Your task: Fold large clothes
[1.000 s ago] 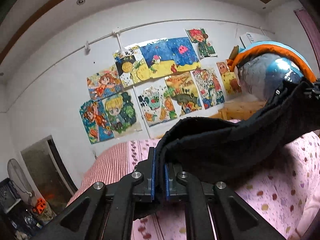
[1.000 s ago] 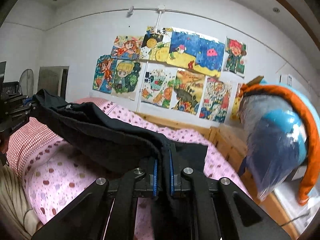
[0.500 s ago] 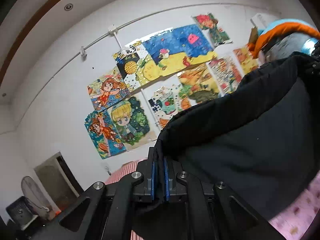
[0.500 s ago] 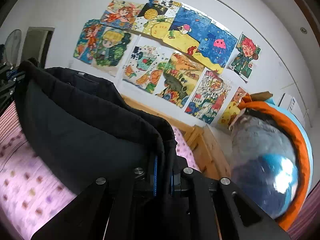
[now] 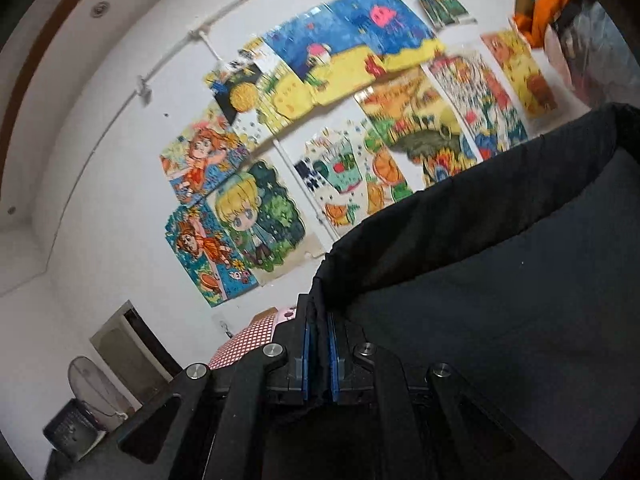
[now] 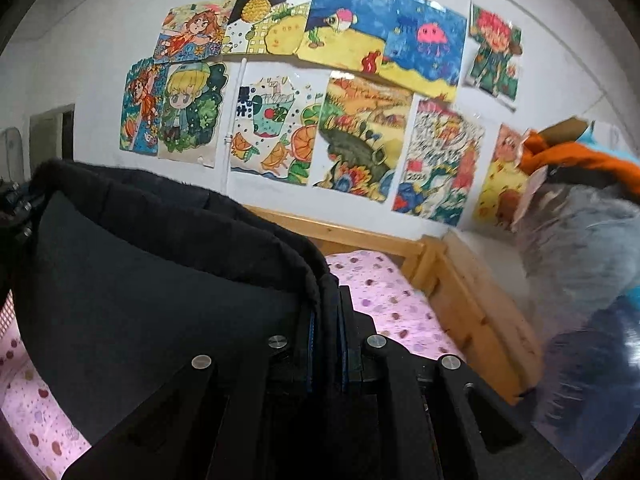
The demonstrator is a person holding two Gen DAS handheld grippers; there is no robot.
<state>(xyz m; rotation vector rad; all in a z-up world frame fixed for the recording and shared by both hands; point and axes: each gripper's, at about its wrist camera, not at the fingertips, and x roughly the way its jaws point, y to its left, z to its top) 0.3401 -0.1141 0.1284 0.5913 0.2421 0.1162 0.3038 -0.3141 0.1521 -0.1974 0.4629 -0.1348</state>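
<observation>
The left gripper (image 5: 318, 354) has its two blue pads pressed together on an edge of the black garment (image 5: 500, 280), with only the thickness of the cloth between them. The right gripper (image 6: 326, 354) pinches another edge of the same black garment (image 6: 152, 280) in the same way, its jaws closed tight on the fabric. The garment is lifted in the air and hangs stretched between the two grippers, with a thick folded hem along the top. It is perhaps a pair of trousers, but the shape is not clear in these views.

Below the garment lies a bed with a pink dotted sheet (image 6: 384, 296) and a light wooden frame (image 6: 452, 280). On the white wall behind hang many colourful children's drawings (image 6: 352, 52). At the right side there is a bulky grey-blue thing with an orange edge (image 6: 592, 264). In the left wrist view, a red checked cloth (image 5: 250, 334) and a standing fan (image 5: 94, 386) show low on the left.
</observation>
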